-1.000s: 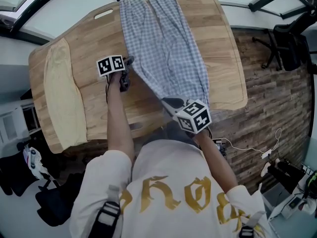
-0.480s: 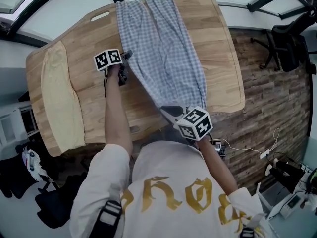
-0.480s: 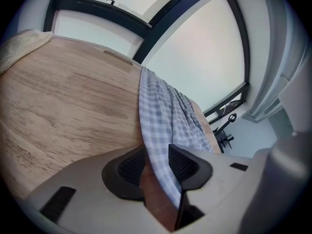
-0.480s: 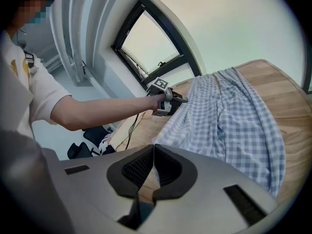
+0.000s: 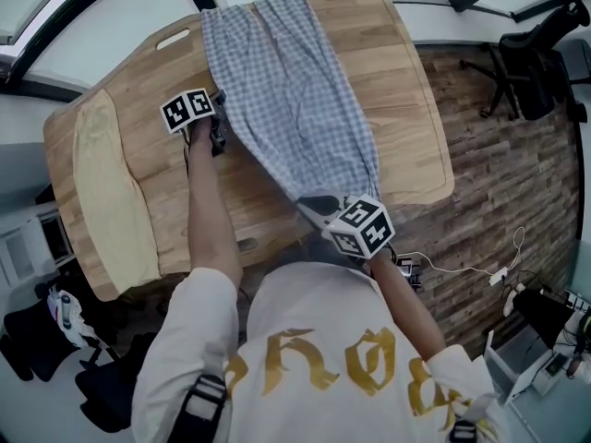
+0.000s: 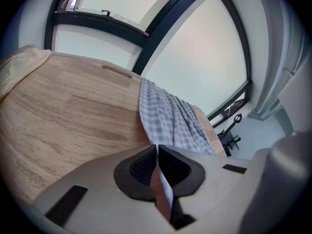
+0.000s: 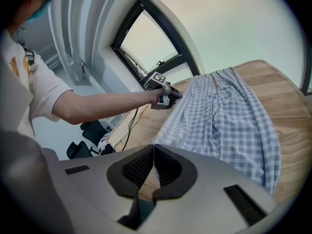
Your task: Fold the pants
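Note:
Blue-and-white checked pants [image 5: 295,90] lie lengthwise on the wooden table [image 5: 406,72], from its far edge to its near edge. My left gripper [image 5: 219,129] is at the pants' left edge, about halfway along. It is shut on the pants [image 6: 168,123], and a thin fold of checked cloth shows between the left gripper's [image 6: 157,149] pads. My right gripper [image 5: 319,207] is at the near end of the pants by the table's front edge. The right gripper [image 7: 153,147] is shut where the corner of the pants [image 7: 229,116] runs into its jaws. The left gripper [image 7: 165,97] also shows there across the cloth.
A folded pale yellow cloth [image 5: 106,201] lies along the table's left side. The table has a slot handle [image 5: 173,40] at its far left. A dark office chair [image 5: 540,72] stands on the brick floor to the right, with cables [image 5: 462,270] near the person's feet.
My left gripper has slid a little farther away along the pants' left edge. The right gripper has stayed at the near end.

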Motion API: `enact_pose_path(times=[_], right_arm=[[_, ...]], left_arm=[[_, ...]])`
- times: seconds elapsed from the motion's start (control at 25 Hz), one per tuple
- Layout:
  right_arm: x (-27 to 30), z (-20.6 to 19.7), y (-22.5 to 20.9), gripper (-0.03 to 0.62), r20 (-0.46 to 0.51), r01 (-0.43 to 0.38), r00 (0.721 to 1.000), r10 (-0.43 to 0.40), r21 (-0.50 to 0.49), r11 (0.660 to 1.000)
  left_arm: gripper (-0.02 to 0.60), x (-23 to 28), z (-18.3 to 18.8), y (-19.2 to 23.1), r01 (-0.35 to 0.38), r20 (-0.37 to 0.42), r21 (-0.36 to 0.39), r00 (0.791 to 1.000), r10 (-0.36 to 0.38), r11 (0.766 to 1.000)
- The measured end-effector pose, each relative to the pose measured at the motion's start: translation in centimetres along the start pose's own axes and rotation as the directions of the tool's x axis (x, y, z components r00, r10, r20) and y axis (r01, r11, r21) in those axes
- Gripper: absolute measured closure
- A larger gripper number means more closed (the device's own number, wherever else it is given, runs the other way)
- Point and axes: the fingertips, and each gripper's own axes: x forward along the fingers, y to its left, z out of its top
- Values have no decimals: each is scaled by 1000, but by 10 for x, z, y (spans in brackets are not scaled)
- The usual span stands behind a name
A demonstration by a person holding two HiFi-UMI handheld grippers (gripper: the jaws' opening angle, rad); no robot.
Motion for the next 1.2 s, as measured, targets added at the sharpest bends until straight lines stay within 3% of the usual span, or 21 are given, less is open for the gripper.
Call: enact_pose_path(times=[0.24, 0.36, 0.44, 0.52, 0.56, 0.68, 0.8, 0.92, 1.0, 1.08, 1.2], right_arm=[[-9, -1, -10, 566, 11, 15, 1000, -15, 10, 1000], [-16, 3, -14, 566, 31, 19, 999, -20, 18, 1000], [-18, 7, -16, 566, 45, 17, 999, -17, 20, 1000], [-19, 9, -17, 566, 51, 12, 999, -13, 16, 1000], [-20, 9, -17, 566, 51, 10, 999, -11, 14, 1000], [-19, 9, -18, 566, 52, 4, 999, -4, 12, 1000], [-19, 10, -16, 566, 55, -2, 999, 2, 6, 1000], [-20, 10, -14, 566, 57, -4, 998, 4, 4, 1000], [-22, 10, -14, 566, 59, -4, 998, 3, 6, 1000], [-23, 10, -15, 566, 61, -2, 998, 1, 7, 1000], [-23, 10, -15, 566, 64, 1, 998, -1, 6, 1000]], left_arm=[[538, -6, 28, -23, 8, 46, 47, 999, -10, 999], [538, -4, 26, -30, -4, -5, 68, 1000, 5, 998], [531, -3, 15, -19, -57, -50, 67, 997, 60, 996], [352, -1, 0, -6, -82, -96, 17, 992, 83, 997], [347, 0, -8, -3, -64, -118, -26, 991, 61, 998], [348, 3, -20, 0, -24, -144, -121, 990, 7, 992], [348, 4, -27, 1, -17, -170, -116, 985, -3, 993], [355, 6, -33, 0, 0, -180, -158, 983, -29, 987], [410, 8, -36, 3, -10, -178, -180, 984, -22, 984], [506, 10, -38, 4, -29, -182, -189, 983, -6, 982], [534, 12, -39, 1, -27, -175, -188, 985, -6, 982]])
